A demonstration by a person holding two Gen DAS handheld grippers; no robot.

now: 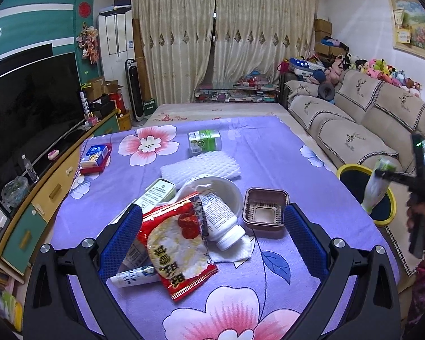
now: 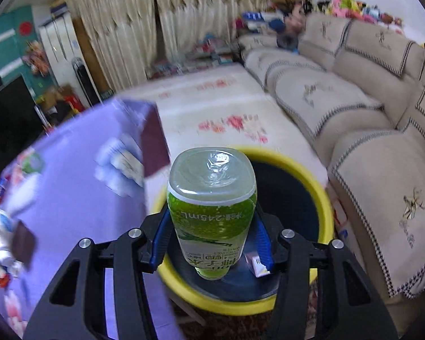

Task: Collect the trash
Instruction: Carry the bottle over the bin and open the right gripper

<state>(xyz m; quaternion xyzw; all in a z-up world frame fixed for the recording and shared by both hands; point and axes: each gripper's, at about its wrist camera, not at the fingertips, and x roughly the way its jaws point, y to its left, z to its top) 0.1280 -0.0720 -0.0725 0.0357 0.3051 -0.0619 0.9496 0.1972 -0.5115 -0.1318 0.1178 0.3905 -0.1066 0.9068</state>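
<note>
Two blue pads of the right gripper [image 2: 211, 239] clamp a green-labelled plastic bottle [image 2: 211, 198] at mid-body, base pointing away, directly above the yellow-rimmed bin [image 2: 324, 195]. Left of the bin, over the purple floral cloth [image 1: 269, 147], the left gripper [image 1: 212, 236] stands wide apart, empty, flanking a red snack wrapper [image 1: 174, 243] and a white pill bottle [image 1: 222, 221].
</note>
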